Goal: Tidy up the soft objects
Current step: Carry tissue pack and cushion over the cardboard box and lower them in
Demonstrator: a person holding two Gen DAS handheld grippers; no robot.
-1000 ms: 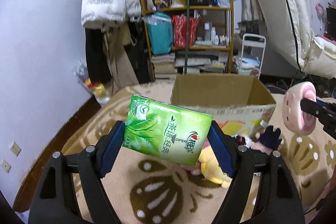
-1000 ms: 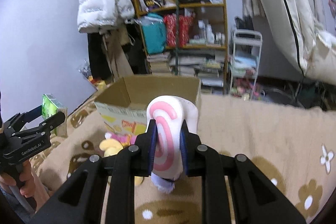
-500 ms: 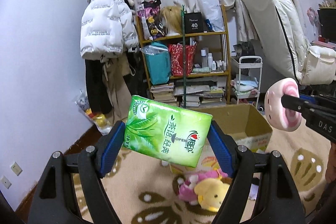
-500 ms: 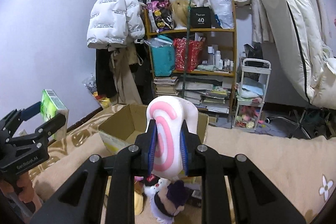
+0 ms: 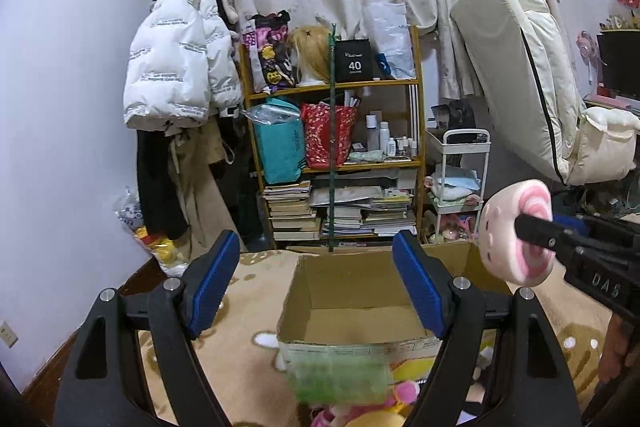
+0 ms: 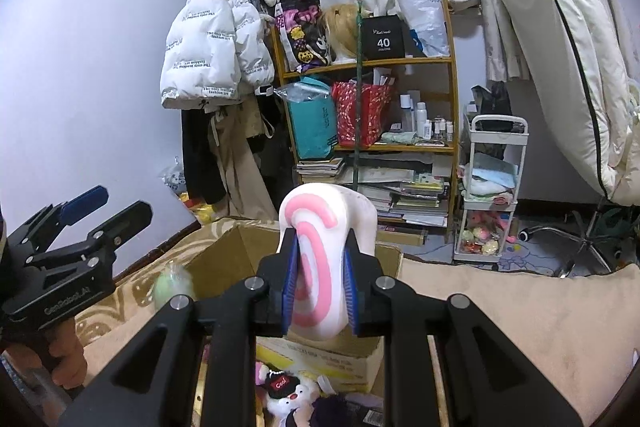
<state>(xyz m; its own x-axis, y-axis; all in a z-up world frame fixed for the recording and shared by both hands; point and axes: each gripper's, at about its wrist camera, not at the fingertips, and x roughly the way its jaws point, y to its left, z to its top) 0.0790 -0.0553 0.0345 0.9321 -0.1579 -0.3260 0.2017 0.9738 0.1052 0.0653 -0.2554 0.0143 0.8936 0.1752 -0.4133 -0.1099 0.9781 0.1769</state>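
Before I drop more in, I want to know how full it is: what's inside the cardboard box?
The cardboard box shows bare floor and walls. Its near corners hide behind the left hand-held gripper.

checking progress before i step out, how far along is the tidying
Done: nothing; the brown cardboard box looks empty. In hand: right tool grips a pink-and-white swirl cushion; left tool is open, a blurred green pack outside the box. Left: plush toys on the rug.

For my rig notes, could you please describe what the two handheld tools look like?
Both are matte black, angular frames with silver screw heads. The left tool has two long fingers faced with blue pads; white lettering is printed along its body in the right wrist view. The right tool has ribbed blue pads, and its body shows raised letters reading DAS.
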